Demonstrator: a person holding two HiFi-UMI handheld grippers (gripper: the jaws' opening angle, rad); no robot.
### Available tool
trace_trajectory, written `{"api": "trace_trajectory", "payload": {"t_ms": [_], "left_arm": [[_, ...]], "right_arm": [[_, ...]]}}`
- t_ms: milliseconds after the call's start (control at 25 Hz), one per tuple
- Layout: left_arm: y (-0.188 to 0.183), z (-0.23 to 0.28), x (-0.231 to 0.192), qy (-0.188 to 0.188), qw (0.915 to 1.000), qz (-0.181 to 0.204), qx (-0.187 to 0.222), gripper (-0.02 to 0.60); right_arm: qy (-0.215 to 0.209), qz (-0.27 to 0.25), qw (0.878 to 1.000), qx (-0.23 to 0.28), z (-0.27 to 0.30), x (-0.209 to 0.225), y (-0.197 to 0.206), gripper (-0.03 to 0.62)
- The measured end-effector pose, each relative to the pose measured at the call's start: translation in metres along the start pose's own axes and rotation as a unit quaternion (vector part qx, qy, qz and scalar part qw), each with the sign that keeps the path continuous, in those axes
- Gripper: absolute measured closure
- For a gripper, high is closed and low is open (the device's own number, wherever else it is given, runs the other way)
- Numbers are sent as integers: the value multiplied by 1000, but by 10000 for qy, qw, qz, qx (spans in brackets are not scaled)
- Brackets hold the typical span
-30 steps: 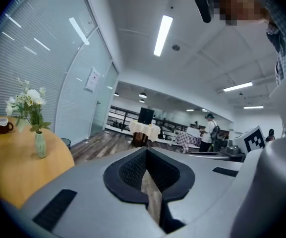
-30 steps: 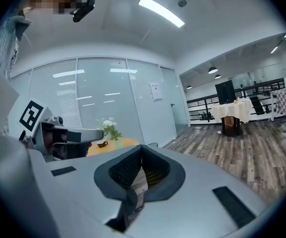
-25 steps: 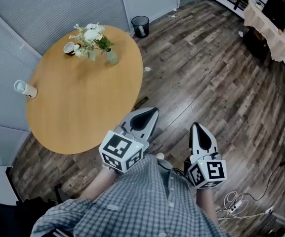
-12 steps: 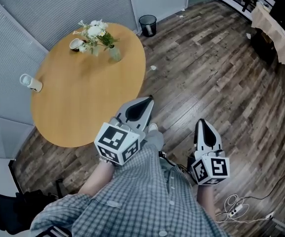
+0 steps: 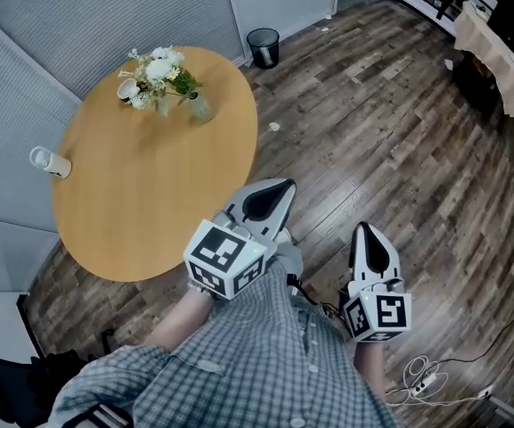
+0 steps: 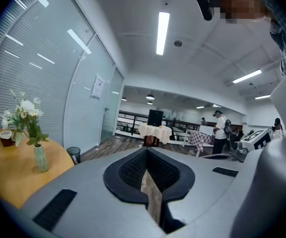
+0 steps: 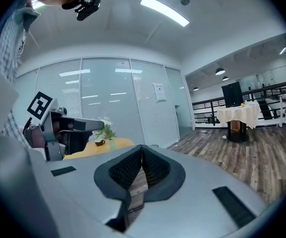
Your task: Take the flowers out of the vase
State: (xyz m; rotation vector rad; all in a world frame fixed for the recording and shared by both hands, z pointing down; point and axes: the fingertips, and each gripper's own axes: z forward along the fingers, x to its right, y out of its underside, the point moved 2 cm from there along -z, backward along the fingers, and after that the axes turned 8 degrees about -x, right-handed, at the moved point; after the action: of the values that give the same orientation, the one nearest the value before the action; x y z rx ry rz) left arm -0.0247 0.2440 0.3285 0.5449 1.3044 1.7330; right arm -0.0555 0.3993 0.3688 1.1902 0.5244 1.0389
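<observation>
Plainly, flowers [image 5: 159, 68] stand upright in the vase [image 5: 199, 107].

Ahead of me, an oval light-wood table [image 5: 150, 203] carries a slim pale-green vase [image 5: 200, 108] of white flowers [image 5: 159, 65], a small white-rimmed cup [image 5: 126, 88] just beside them, and a white cylindrical cup [image 5: 50, 162] near its left edge.

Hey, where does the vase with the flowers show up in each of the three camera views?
Head view: the vase is at upper left, near the far edge of the round wooden table.
Left gripper view: the vase is at the left edge, standing on the table.
Right gripper view: the vase is small and distant, left of centre.
Shared landmark: the round wooden table under it.
</observation>
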Motion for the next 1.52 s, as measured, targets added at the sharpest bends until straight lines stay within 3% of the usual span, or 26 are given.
{"api": "trace_trajectory", "payload": {"t_ms": [680,1080,1520], "left_arm": [[-27,62,-126,-553,9972,-508,43,574],[-36,71,-200,-962,9925,-727,177,574],[-29,44,-240,-1514,9845,-844,277,574]], "right_arm": [[-542,-437,9964,-485,149,11,-52,585],[-475,-790,9935,-665,224,21,-76,585],[-1590,-1053,9788,-743,287,-51,-85,585]]}}
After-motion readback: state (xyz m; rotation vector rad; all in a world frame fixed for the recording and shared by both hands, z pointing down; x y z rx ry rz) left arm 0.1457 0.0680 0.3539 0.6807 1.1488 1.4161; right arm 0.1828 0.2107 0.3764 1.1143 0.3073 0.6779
